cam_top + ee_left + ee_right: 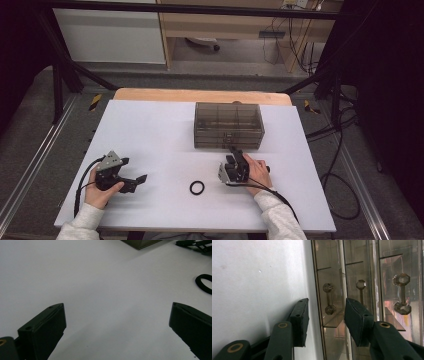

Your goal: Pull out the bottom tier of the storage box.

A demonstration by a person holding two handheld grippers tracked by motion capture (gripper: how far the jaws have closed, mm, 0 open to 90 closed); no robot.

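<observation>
Right gripper (233, 150) is held by the right hand (257, 172) near the table's (150, 125) middle, pointing away from the person at the front of the smoky clear drawer box (228, 125). Camera rolled sideways (drawers run vertically in the right gripper view). Jaws partly spread with the lowest drawer's handle (329, 301) in the gap beyond the tips; pads not touching it. Left gripper (136, 181) low at the left, tilted right, jaws wide, nothing between. Black ring (197, 187) lies between the hands.
</observation>
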